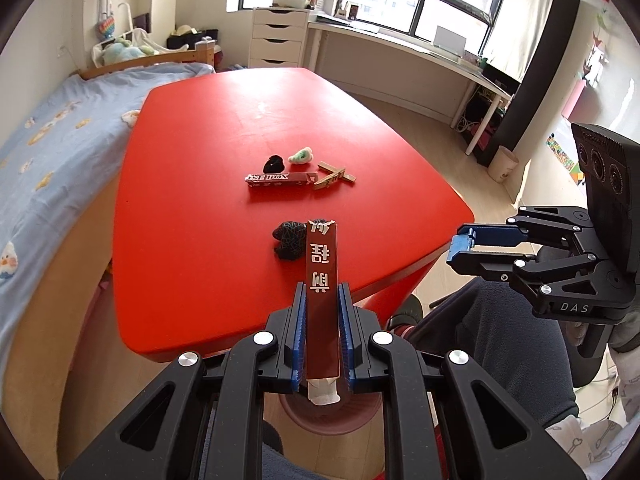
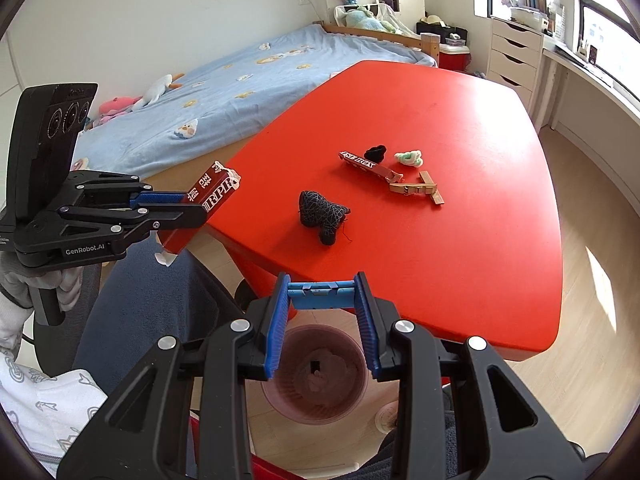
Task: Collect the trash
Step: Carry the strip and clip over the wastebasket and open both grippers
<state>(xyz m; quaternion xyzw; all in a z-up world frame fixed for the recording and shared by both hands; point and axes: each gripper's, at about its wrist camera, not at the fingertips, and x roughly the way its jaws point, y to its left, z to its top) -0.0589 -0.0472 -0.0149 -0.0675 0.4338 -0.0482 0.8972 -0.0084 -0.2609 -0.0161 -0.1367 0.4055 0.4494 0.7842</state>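
My left gripper (image 1: 322,292) is shut on a long dark red carton (image 1: 322,292) with white characters, held off the near edge of the red table (image 1: 200,160). It also shows in the right wrist view (image 2: 208,200), above a pink trash bin (image 2: 316,376). My right gripper (image 2: 322,284) is open and empty, right above the bin. On the table lie a black netted wad (image 2: 322,216), a second red carton (image 2: 366,164), a small black lump (image 2: 376,153), a green-white wad (image 2: 408,158) and wooden clothespins (image 2: 418,189).
A bed with a blue sheet (image 1: 52,140) runs along the table's left side. White drawers (image 1: 276,36) and a long white desk (image 1: 400,46) stand under the window. A small cream bin (image 1: 502,164) stands on the floor at right. My lap is below the grippers.
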